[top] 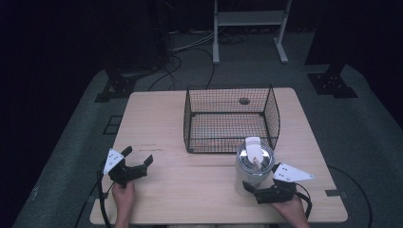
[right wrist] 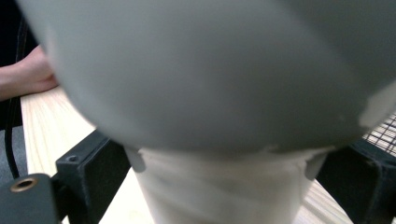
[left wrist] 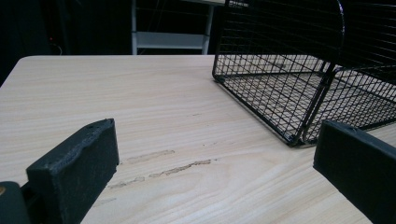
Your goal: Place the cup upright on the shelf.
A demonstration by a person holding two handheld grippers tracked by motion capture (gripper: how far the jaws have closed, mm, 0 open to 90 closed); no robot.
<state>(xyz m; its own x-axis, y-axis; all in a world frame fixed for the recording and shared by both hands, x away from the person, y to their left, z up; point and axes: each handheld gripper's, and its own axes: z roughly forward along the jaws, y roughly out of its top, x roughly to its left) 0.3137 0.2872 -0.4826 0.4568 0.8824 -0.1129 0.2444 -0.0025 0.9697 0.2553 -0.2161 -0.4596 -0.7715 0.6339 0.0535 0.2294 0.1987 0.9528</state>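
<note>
The right claw (top: 251, 189) is clenched around the lower body of a white lidded cup (top: 254, 164); in the right gripper view its two black jaws press the cup's pale tapered wall from either side, and the wide grey lid bulges overhead, too close to be sharp. In the high view the cup stands upright on the desk (top: 190, 190) near the front edge, toward the right front corner, with the person's right hand (top: 291, 209) behind the claw at the desk's front edge. The cup has a clear domed lid with a white tab across it.

The left claw (top: 138, 159) is released, its jaws spread wide with nothing between them but bare wood. It hovers low near the left front corner of the desk, held by the left hand (top: 123, 194). In the left gripper view faint scuff marks (left wrist: 163, 165) streak the wood just ahead of the jaws.

A black wire basket (top: 231, 118) sits toward the back edge of the desk, slightly right of the middle. Its front wall is just behind the cup, close to it; whether they touch I cannot tell. A small dark round thing (top: 244, 100) shows at the basket's back side.
</note>
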